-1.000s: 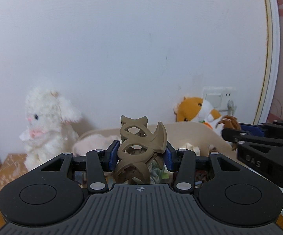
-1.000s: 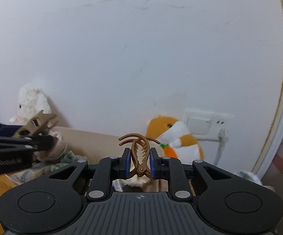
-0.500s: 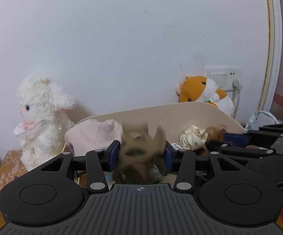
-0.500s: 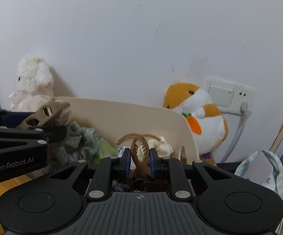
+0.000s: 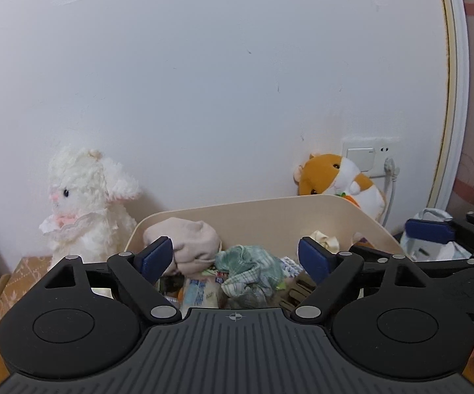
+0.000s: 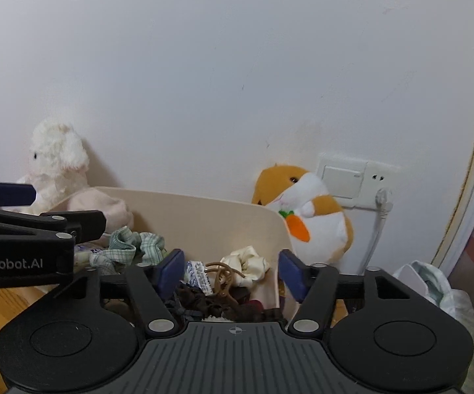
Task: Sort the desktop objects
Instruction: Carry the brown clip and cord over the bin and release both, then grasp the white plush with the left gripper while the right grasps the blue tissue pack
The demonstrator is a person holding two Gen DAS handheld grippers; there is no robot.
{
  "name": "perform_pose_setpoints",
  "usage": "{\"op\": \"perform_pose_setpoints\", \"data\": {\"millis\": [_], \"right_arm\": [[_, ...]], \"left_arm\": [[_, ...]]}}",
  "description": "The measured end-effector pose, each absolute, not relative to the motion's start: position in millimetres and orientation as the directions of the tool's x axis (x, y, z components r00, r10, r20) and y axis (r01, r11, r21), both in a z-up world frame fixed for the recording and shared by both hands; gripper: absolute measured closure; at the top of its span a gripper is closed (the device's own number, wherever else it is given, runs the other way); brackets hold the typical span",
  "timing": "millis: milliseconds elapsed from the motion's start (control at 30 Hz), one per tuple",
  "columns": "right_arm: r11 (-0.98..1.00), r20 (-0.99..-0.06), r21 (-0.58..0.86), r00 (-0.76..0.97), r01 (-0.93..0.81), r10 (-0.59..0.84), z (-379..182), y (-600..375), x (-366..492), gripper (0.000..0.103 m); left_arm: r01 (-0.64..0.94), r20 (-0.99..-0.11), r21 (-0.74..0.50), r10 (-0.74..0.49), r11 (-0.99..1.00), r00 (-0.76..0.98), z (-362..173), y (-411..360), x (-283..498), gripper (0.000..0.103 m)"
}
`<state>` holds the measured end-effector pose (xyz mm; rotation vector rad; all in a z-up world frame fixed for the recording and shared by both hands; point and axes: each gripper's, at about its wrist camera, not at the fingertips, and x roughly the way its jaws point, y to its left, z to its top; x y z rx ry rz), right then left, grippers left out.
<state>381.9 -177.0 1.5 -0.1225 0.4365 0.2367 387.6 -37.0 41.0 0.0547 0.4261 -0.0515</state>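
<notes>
My left gripper (image 5: 235, 258) hangs over the beige bin (image 5: 253, 202), its jaws opening and nothing pressed between the blue pads (image 5: 158, 257). A khaki hair claw (image 5: 296, 290) lies below in the bin, partly hidden by the right finger. Over the bin's right end, my right gripper (image 6: 231, 271) also has its jaws opening. A thin brown hair clip (image 6: 223, 274) lies loose between and below its fingers, on dark items in the bin (image 6: 204, 197). A pink cloth (image 5: 184, 243) and a green checked cloth (image 5: 250, 266) fill the left part.
A white plush lamb (image 5: 85, 197) sits left of the bin against the wall. An orange hamster plush (image 6: 309, 210) sits behind the bin's right corner, by a wall socket (image 6: 351, 177) with a plugged cable. A plastic bag (image 6: 434, 282) lies at the right. Wooden tabletop (image 6: 13, 298) shows at the left.
Both grippers have opened. The khaki claw has left the left pads and the brown clip has left the right pads; both now lie in the bin. Both views now look down into it.
</notes>
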Motion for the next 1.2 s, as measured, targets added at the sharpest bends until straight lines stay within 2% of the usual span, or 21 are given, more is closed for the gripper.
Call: {"op": "perform_pose_setpoints", "data": {"millis": [100,200,400,633,900,1200], "right_arm": [[0.969,-0.406,-0.074,0.895,-0.235,0.186,3,-186,367,0.013],[0.975,-0.396,-0.072,0.903,-0.212,0.167,-1,-198,353,0.004],[0.986,-0.416,-0.029,0.899,-0.165,0.138,-11,-228,328,0.000],[0.996,-0.462,0.017,0.883,-0.085,0.083,-39,-264,302,0.000],[0.997,-0.498,0.063,0.865,-0.034,0.061,-59,-287,281,0.000],[0.993,-0.522,0.117,0.850,-0.003,0.064,-68,-309,271,0.000]], "left_arm": [[0.068,-0.416,0.024,-0.052,0.997,0.908,40,-38,374,0.017],[0.078,-0.422,0.023,-0.061,0.997,0.905,35,-43,358,0.017],[0.089,-0.438,0.010,-0.076,0.996,0.896,22,-53,329,0.017],[0.107,-0.489,-0.007,-0.097,0.994,0.867,-5,-68,307,0.017],[0.103,-0.544,-0.113,-0.148,0.988,0.826,-26,-83,294,0.017],[0.170,-0.606,-0.065,-0.174,0.983,0.776,-60,-123,291,0.017]]}}
